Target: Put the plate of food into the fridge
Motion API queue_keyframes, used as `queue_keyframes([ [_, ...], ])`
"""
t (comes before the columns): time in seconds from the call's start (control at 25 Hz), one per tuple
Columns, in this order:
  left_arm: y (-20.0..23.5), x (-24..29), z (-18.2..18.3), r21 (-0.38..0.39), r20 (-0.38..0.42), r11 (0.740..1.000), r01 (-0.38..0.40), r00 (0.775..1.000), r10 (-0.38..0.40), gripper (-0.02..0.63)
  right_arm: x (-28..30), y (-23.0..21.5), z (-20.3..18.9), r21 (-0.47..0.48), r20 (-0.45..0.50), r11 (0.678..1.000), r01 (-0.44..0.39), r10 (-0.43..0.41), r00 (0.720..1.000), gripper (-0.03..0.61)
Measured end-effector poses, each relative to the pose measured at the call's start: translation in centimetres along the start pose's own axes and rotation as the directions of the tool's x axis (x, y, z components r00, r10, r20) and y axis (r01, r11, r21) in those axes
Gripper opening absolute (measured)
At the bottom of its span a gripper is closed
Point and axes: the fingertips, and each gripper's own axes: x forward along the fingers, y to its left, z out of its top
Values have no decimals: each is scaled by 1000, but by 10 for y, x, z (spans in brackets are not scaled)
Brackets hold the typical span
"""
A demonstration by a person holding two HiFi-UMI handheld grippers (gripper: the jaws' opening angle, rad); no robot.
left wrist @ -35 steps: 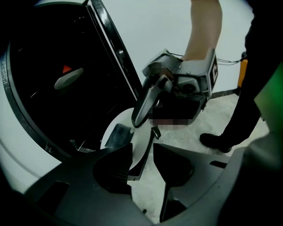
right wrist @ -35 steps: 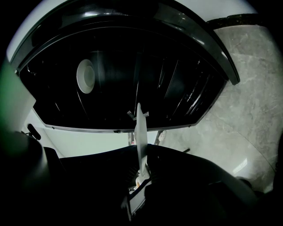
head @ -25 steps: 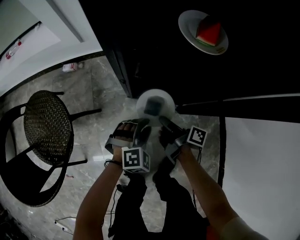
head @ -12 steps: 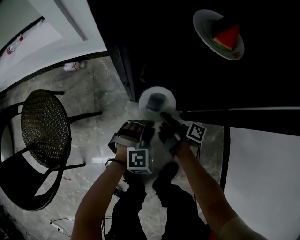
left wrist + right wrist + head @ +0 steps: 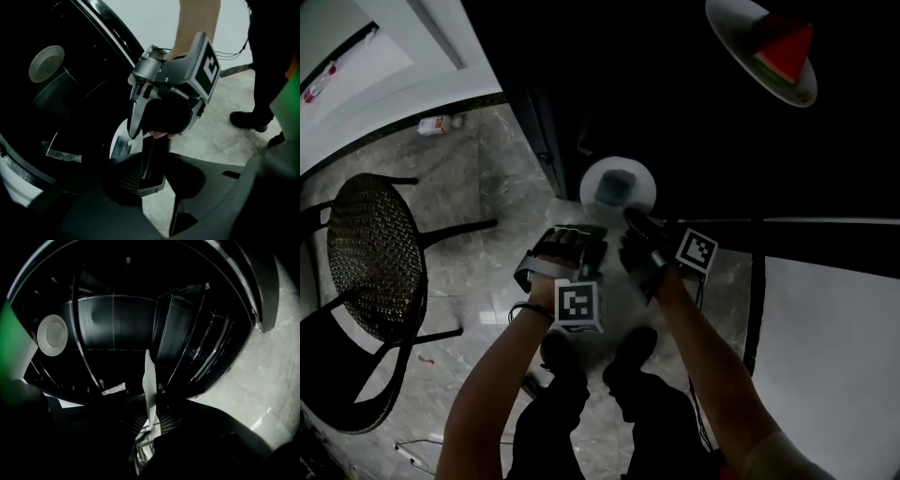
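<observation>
Head view: small white plate (image 5: 592,187) carrying a grey-blue piece of food (image 5: 617,187), held in the air at the mouth of the open fridge (image 5: 694,141), above the marble floor (image 5: 487,272) and not yet on any shelf. Compared with a second earlier, the plate looked smaller and sat further from the camera, both arms reaching lower; read as the plate having been brought down toward a lower level of the fridge. Right hand-held gripper (image 5: 630,217): jaws nearly together, pinching the plate's rim, which showed edge-on between the pads in the right gripper view. Left hand-held gripper (image 5: 592,242): jaws narrowly apart beside the near rim; too dark to say whether the pads actually bore on the rim, possibly only steadying it. A second plate (image 5: 741,28) with a watermelon slice (image 5: 783,52) already sat on a shelf deeper inside. Judgement: the carry was in its last part; what remained was to slide the plate level onto a free shelf and let go, without tipping the food.
</observation>
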Motion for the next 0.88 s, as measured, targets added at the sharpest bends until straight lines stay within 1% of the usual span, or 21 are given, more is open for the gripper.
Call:
queue_keyframes([
  [0.12,-9,0,-4,-20,5,1000,5,1000,-5,129,9,-9,9,2,20,1000,12,-12,1000,43],
  [0.24,-25,-4,-10,-24,7,999,28,1000,-27,130,16,-16,14,-9,32,1000,26,-26,999,43],
  [0.36,-37,-4,-17,-22,-2,999,28,1000,-28,130,21,-23,17,-20,42,999,43,-42,998,43],
  [0.48,-49,-4,-17,-24,8,998,49,999,-49,130,23,-31,26,-18,74,999,45,-44,996,43],
  [0.56,-51,-5,-19,-35,13,998,47,999,-46,130,29,-33,28,-20,79,999,41,-40,996,41],
  [0.64,-52,-6,-22,-24,2,999,44,999,-44,129,34,-32,29,-23,81,999,36,-34,996,41],
  [0.76,-58,-4,-26,9,-24,998,65,998,-65,129,40,-32,31,-27,92,999,33,-31,995,41],
  [0.88,-57,1,-26,-2,-18,998,61,998,-61,130,44,-39,33,-41,96,998,48,-44,994,38],
])
